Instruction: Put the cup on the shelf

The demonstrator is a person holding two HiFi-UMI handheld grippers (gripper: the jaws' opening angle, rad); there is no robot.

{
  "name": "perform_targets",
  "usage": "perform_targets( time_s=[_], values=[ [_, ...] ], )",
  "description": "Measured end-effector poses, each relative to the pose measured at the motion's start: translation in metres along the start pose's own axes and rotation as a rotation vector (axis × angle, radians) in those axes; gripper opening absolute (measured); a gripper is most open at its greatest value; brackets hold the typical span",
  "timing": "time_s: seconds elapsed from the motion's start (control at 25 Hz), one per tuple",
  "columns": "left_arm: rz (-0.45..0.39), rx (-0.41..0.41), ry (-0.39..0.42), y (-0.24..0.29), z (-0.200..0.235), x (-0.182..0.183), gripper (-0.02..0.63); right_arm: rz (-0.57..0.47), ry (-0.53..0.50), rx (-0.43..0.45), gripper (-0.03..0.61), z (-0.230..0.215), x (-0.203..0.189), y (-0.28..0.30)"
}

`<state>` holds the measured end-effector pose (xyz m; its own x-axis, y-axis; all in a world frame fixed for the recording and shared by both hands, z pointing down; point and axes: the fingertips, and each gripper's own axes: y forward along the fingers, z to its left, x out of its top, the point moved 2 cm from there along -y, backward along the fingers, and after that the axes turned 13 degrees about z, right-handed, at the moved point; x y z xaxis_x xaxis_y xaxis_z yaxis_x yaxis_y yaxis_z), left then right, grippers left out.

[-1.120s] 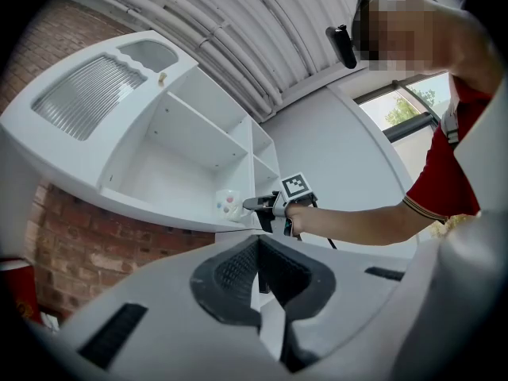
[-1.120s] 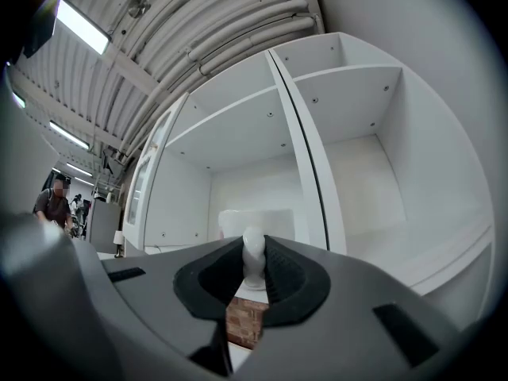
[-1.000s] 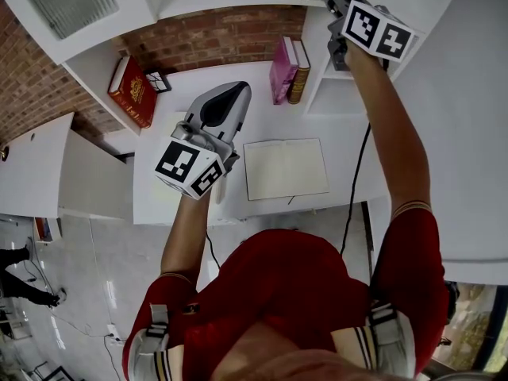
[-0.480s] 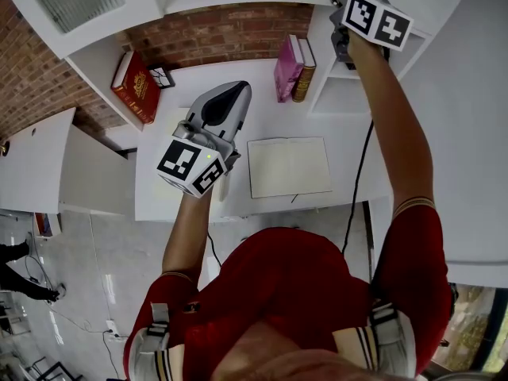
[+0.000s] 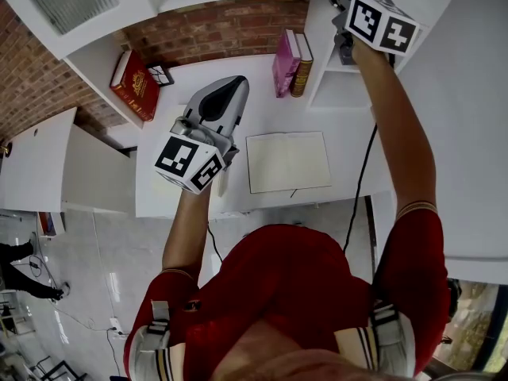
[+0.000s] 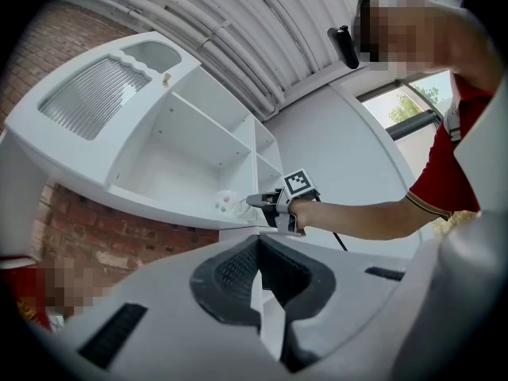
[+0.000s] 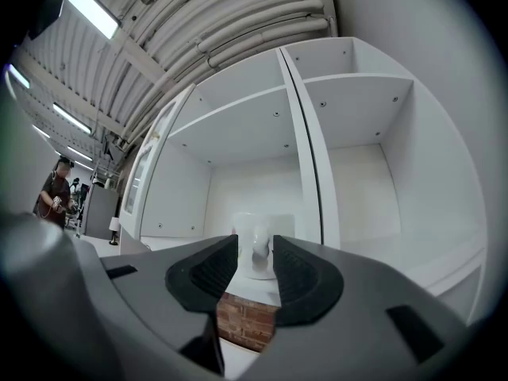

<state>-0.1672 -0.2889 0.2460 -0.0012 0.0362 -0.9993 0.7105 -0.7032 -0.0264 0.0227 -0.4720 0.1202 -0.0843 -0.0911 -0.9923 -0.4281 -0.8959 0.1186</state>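
A red brick wall (image 5: 214, 34) backs a white tabletop (image 5: 155, 125), and a white wooden shelf unit (image 6: 151, 203) hangs above it, split by a thin upright divider (image 7: 305, 157) into open compartments. The white ceramic cup (image 7: 262, 227) stands upright on the bottom board of the compartment left of that divider. It is close to the board's front edge, with its handle turned toward the right gripper. The compartment rises tall over the cup and there is free board to its left. The right gripper (image 7: 255, 243) is raised level with that board. Its fingers are opening, with the cup's handle showing in the gap between them and the pads not pressing on it. The left gripper (image 6: 258, 240) hangs lower, over the tabletop, with its fingers closed together at the tips and nothing between them. Just to its right in the head view, a cream open notebook (image 5: 287, 161) lies flat, its near edge close to the tabletop's front edge. At the rear a pink upright book (image 5: 284, 62) and a brown upright book (image 5: 302, 66) stand touching. A red hardback book (image 5: 131, 86) leans on a lower side shelf to the left.
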Motion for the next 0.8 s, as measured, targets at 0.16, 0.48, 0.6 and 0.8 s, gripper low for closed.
perform_targets(
  time_s=[0.16, 0.48, 0.6, 0.8],
  values=[
    [-0.003, 0.012, 0.015, 0.004, -0.005, 0.007, 0.006, -0.021, -0.016, 0.027, 0.135, 0.002, -0.006, -0.02],
    [-0.008, 0.046, 0.065, 0.015, -0.02, 0.023, 0.006, -0.047, -0.055, 0.132, 0.128, 0.019, -0.029, -0.063],
    [-0.004, 0.052, 0.078, 0.019, -0.03, 0.025, 0.006, -0.065, -0.09, 0.177, 0.114, 0.032, -0.038, -0.082],
    [0.003, 0.065, 0.098, 0.027, -0.046, 0.025, 0.006, -0.111, -0.152, 0.255, 0.076, 0.057, -0.056, -0.116]
  ],
)
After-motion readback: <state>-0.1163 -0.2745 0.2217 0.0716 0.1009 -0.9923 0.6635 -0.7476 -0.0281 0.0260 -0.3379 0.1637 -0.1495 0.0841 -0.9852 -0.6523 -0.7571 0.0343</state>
